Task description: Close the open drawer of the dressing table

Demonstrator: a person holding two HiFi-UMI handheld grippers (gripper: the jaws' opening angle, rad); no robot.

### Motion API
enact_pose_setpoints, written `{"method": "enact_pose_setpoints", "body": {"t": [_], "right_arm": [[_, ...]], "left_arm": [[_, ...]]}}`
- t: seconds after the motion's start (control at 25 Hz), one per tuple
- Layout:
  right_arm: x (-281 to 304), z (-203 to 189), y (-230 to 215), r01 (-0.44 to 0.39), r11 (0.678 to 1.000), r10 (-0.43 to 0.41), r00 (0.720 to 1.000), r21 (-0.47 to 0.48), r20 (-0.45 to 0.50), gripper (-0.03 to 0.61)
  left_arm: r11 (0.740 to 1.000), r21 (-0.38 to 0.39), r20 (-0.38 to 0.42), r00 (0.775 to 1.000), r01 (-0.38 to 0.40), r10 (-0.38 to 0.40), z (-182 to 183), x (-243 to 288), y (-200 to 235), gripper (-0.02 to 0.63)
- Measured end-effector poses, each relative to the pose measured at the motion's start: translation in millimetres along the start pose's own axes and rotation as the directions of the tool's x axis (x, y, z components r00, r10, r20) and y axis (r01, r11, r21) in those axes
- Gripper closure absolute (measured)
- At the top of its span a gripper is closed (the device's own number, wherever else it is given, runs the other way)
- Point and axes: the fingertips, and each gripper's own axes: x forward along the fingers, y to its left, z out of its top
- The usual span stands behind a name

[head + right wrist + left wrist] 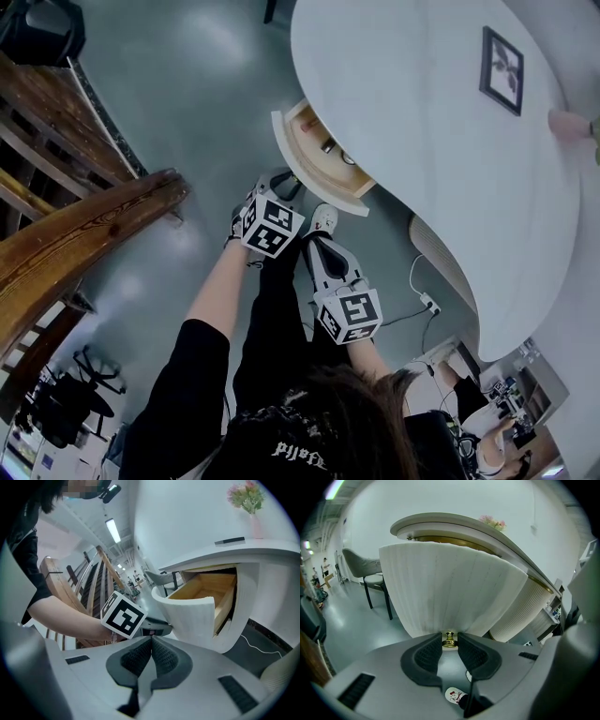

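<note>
The white dressing table (pixel 422 122) has a curved drawer (pixel 319 159) pulled out, its wooden inside (pixel 206 590) showing. In the left gripper view the fluted drawer front (pixel 450 588) fills the middle. A small brass knob (pixel 449 639) sits at its lower edge. My left gripper (pixel 449 637) has its pads closed against that knob. From the right gripper view the left gripper's marker cube (pixel 123 616) shows just left of the drawer front (pixel 192 616). My right gripper (pixel 151 639) hangs behind and to the right of it, jaws shut with nothing in them.
A dark wooden railing (pixel 84 234) runs along the left. A grey chair (pixel 365 571) stands past the table. A framed picture (pixel 502 70) and a vase of flowers (pixel 251 501) are on the tabletop. A fluted pedestal (pixel 525 616) and a floor cable (pixel 422 300) lie to the right.
</note>
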Motion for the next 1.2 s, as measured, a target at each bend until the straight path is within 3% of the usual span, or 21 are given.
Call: {"method": "enact_pose_setpoints", "body": {"t": [1.2], "right_arm": [[5, 21, -49, 0.012, 0.999, -0.013, 1.0, 0.038, 0.026, 0.552]], "left_arm": [[1.0, 0.017, 0.023, 1.0, -0.019, 0.019, 45, 33, 1, 0.497]]}}
